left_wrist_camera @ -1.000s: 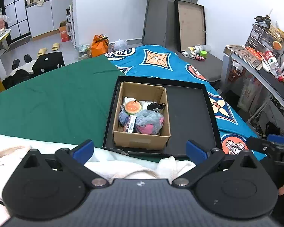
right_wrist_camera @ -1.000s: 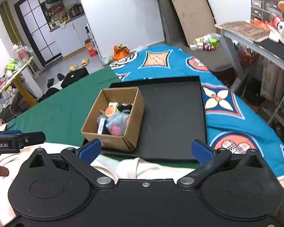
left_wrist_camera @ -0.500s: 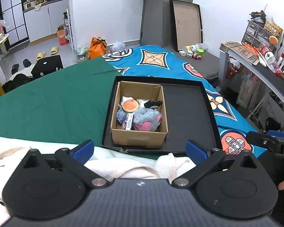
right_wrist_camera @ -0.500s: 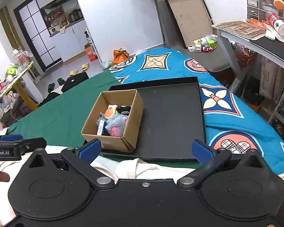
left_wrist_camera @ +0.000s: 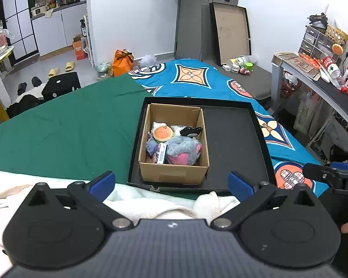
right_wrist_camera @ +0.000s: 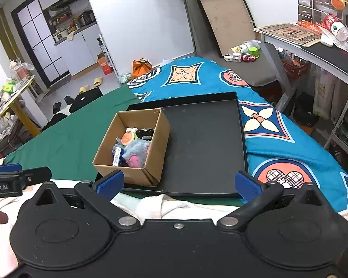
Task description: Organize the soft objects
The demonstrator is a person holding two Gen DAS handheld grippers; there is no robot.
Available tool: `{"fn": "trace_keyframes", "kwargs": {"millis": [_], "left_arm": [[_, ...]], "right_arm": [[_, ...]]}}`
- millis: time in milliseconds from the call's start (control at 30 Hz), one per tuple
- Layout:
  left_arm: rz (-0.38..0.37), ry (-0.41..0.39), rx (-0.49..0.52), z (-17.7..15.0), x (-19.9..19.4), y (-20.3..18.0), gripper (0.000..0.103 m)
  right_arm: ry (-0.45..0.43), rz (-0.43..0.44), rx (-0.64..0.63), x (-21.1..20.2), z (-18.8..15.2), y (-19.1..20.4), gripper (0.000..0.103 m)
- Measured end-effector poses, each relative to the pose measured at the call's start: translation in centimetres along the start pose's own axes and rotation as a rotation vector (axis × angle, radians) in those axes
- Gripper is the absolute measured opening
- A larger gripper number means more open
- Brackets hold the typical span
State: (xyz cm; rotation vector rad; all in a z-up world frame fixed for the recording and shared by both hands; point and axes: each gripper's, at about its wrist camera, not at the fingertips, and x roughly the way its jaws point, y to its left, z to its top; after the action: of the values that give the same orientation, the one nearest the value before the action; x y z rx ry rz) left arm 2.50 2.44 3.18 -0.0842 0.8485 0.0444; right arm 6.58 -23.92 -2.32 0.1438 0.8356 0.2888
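Sitting in the left half of a shallow black tray [left_wrist_camera: 234,143], an open cardboard box [left_wrist_camera: 174,173] holds the soft things in a loose heap: a round orange burger-like squishy [left_wrist_camera: 163,133] at the back, a fluffy blue-grey and pink plush [left_wrist_camera: 183,150] in front of it, a small black-and-white soft toy [left_wrist_camera: 191,131] against the box's right wall, and a dark blue tag or card with a white label [left_wrist_camera: 162,154], its print too small to read. The box's near wall shows a pale rectangular patch, blank as far as can be told.

The left gripper [left_wrist_camera: 171,183] hangs above a white fleecy blanket [left_wrist_camera: 164,205], blue fingertips spread wide with nothing between them. The right gripper [right_wrist_camera: 177,184] is likewise spread wide and holds nothing. At the left edge of the right wrist view the other gripper's side carries white lettering reading "Robot.AI", its start cut off.

The tray lies on a bed, across a green sheet [left_wrist_camera: 65,134] and a blue patterned cover [left_wrist_camera: 197,81]. The tray's right half is bare black floor, ringed by a low raised rim, and the box stands close to its left and near rims. To the right a desk [right_wrist_camera: 313,44] stands beside the bed; on it a bottle with a red-and-green label, unreadable.
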Motion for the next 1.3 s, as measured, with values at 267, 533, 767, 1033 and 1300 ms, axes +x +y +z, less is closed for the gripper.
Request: {"fn": "trace_keyframes", "kwargs": {"millis": [267, 533, 767, 1033, 1300], "left_arm": [[0.005, 0.016, 0.006, -0.35, 0.97, -0.38, 0.102], [0.008, 0.021, 0.0, -0.51, 1.04, -0.23, 0.102], [0.012, 0.017, 0.006, -0.54, 1.03, -0.21, 0.102], [0.023, 0.01, 0.016, -0.33, 0.83, -0.44, 0.102], [0.026, 0.008, 0.018, -0.37, 0.75, -0.54, 0.102]], "right_arm": [[-0.007, 0.0, 0.002, -0.01, -0.12, 0.14, 0.103], [-0.006, -0.005, 0.0, 0.03, -0.08, 0.14, 0.103], [-0.007, -0.005, 0.0, 0.01, -0.08, 0.04, 0.103], [-0.001, -0.014, -0.006, -0.05, 0.01, -0.02, 0.103], [-0.001, -0.015, -0.007, -0.06, 0.0, -0.01, 0.103]]}}
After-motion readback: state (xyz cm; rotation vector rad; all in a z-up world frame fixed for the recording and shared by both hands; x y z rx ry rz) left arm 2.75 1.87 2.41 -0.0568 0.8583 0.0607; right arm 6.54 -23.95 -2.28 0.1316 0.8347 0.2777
